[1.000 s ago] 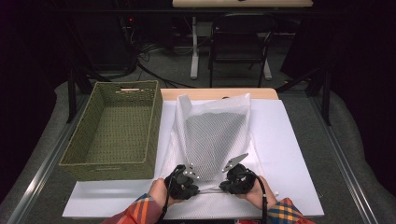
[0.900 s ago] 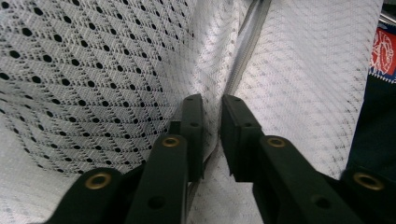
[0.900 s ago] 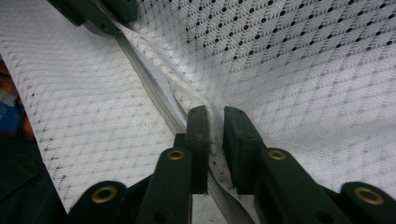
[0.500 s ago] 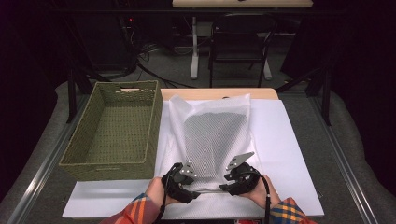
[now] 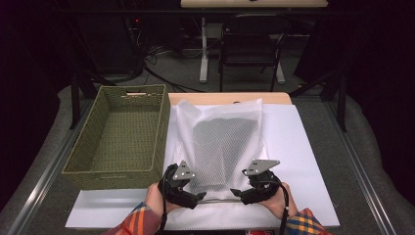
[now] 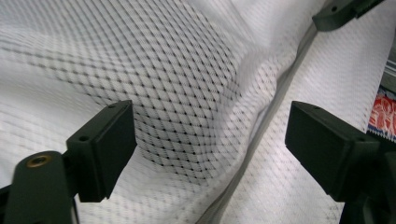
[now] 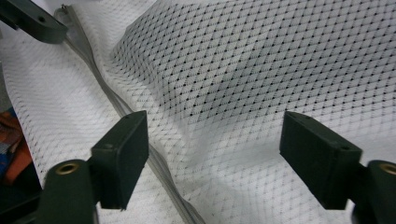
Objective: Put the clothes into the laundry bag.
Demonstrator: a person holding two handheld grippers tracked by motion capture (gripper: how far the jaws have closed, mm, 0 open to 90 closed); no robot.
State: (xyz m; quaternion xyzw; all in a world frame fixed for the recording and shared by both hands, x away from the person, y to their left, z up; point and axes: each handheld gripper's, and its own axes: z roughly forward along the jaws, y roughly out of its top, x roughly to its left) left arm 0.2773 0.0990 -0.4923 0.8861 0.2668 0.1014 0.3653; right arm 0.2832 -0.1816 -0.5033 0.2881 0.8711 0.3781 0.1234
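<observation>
At the near edge of the table (image 5: 313, 147), two hands in plaid sleeves held the grippers side by side, a short gap between them. Left gripper (image 5: 198, 196): jaws stood wide, nothing between them, poised over the near hem of the mesh laundry bag (image 5: 222, 142). Right gripper (image 5: 236, 192): jaws likewise wide and bare, over the same hem. Zipper (image 6: 261, 126): a grey line along the bag's near edge, running between the two grippers; its ends were cut off in both gripper views. Mesh laundry bag: white netting lying flat at mid-table, a dark item inside showing through as a grey patch, its kind hard to make out. White table surface lay bare right of the bag and in a narrow strip at the near side. Woven basket (image 5: 120, 134): olive, open-topped, just left of the bag, its right wall close beside the bag's left edge. Beyond the far edge, a chair (image 5: 249, 49) stood in shadow.
</observation>
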